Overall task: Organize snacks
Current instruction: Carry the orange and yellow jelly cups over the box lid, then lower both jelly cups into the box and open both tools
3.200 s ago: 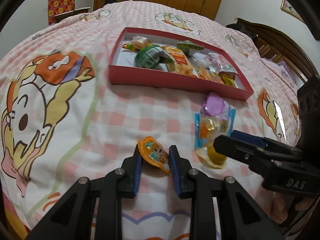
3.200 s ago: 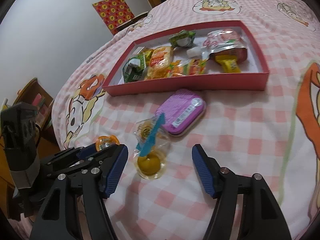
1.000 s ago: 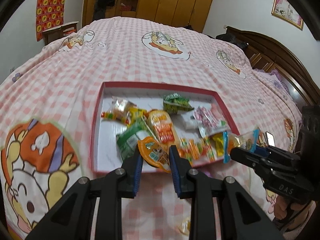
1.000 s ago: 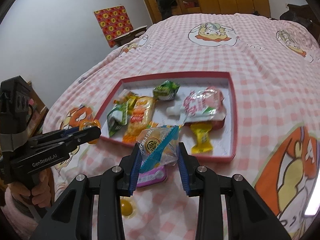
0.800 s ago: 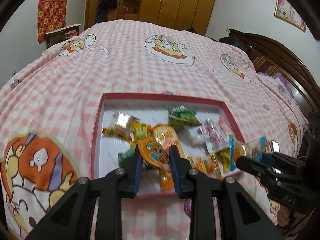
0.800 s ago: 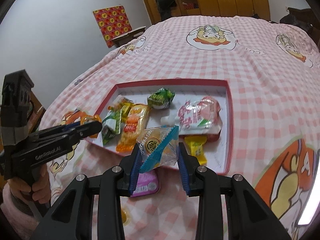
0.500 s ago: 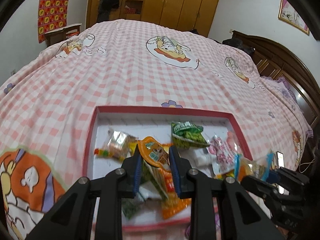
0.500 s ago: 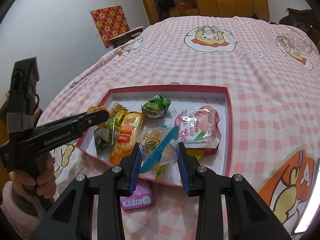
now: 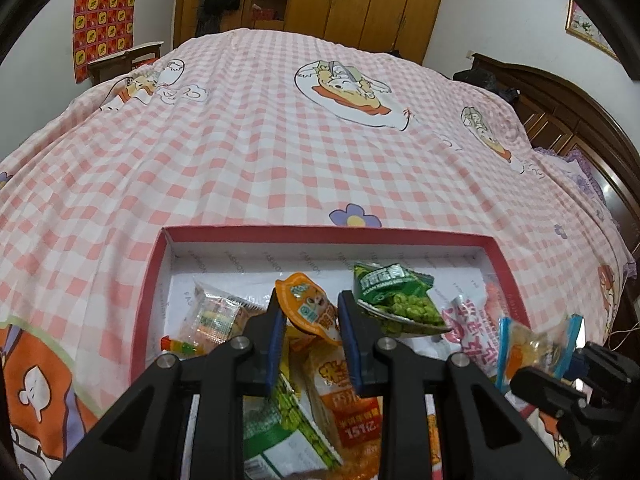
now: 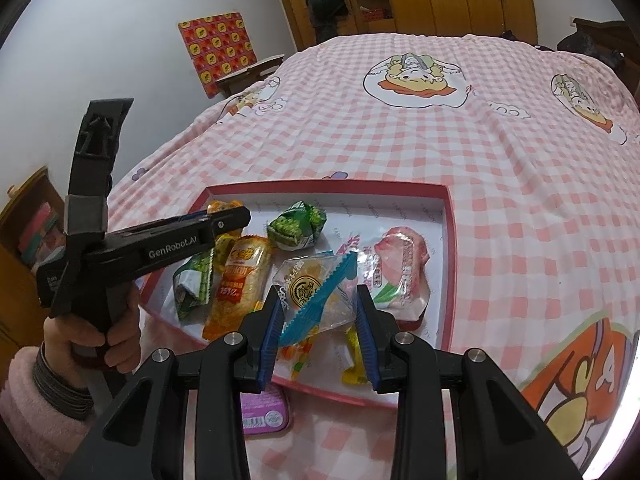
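A red tray (image 9: 328, 235) (image 10: 450, 240) with a white floor lies on the bed and holds several snack packets. My left gripper (image 9: 308, 316) is shut on a small orange jelly cup (image 9: 310, 307) and holds it above the tray's left half; it shows in the right wrist view (image 10: 230, 212) over the tray's left end. My right gripper (image 10: 320, 312) is shut on a clear packet with blue edges (image 10: 316, 286), held above the tray's near middle; this packet also shows in the left wrist view (image 9: 536, 340).
In the tray lie a green pea packet (image 9: 394, 300) (image 10: 298, 226), an orange packet (image 10: 238, 276), a pink pouch (image 10: 400, 272) and a yellow candy (image 10: 354, 360). A purple tin (image 10: 266, 410) lies on the pink checked bedspread (image 9: 280, 128) before the tray. Wardrobes stand behind the bed.
Both grippers have moved forward from the near bedspread to above the tray, each still holding its snack. The tray now fills the lower part of both views.
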Demonstrator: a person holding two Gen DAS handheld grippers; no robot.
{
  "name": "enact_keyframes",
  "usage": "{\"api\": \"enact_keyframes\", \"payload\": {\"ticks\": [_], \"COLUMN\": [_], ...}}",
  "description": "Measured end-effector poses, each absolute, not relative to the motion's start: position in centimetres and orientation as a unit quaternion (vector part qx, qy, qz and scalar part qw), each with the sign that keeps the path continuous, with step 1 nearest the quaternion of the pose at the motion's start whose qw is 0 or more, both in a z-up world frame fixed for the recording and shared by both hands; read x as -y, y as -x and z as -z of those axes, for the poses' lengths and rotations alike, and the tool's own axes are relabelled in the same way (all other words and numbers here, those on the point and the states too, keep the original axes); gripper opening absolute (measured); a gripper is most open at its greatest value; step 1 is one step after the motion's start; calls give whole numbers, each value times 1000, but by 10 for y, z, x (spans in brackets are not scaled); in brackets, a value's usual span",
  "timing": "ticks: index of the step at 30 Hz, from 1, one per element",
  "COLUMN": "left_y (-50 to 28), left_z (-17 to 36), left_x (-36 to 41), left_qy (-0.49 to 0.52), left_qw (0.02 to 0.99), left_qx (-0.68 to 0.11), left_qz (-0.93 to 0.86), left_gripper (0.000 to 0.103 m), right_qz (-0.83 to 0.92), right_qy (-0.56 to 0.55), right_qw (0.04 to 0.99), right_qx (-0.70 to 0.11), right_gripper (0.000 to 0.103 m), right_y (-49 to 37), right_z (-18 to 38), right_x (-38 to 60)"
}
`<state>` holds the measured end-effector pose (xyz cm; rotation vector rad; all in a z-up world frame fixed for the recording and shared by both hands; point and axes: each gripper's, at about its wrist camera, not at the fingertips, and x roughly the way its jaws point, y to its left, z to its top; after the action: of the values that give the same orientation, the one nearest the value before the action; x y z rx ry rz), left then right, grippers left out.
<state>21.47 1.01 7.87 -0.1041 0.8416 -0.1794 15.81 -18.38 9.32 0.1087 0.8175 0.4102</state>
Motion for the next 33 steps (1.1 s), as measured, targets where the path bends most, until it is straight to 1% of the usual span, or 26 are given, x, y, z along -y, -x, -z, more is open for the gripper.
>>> {"api": "enact_keyframes", "payload": {"ticks": [9, 19, 33], "left_y": [-222, -224, -223], "left_z": [-69, -59, -58], "left_x": [-17, -20, -17], "left_qy": [61, 60, 50], "left_qw": [907, 905, 907], "left_qx": [-409, -414, -411], "left_qz": [77, 74, 74], "left_gripper": [27, 28, 28], "right_qz": [-191, -177, -171], "right_qy": [-53, -37, -40], "right_qw": [904, 904, 910], "right_qx": [-380, -389, -375], "right_gripper": [35, 35, 36], "right_y": [-181, -213, -229], "right_z": [-93, -79, -74], "right_x": [176, 163, 162]}}
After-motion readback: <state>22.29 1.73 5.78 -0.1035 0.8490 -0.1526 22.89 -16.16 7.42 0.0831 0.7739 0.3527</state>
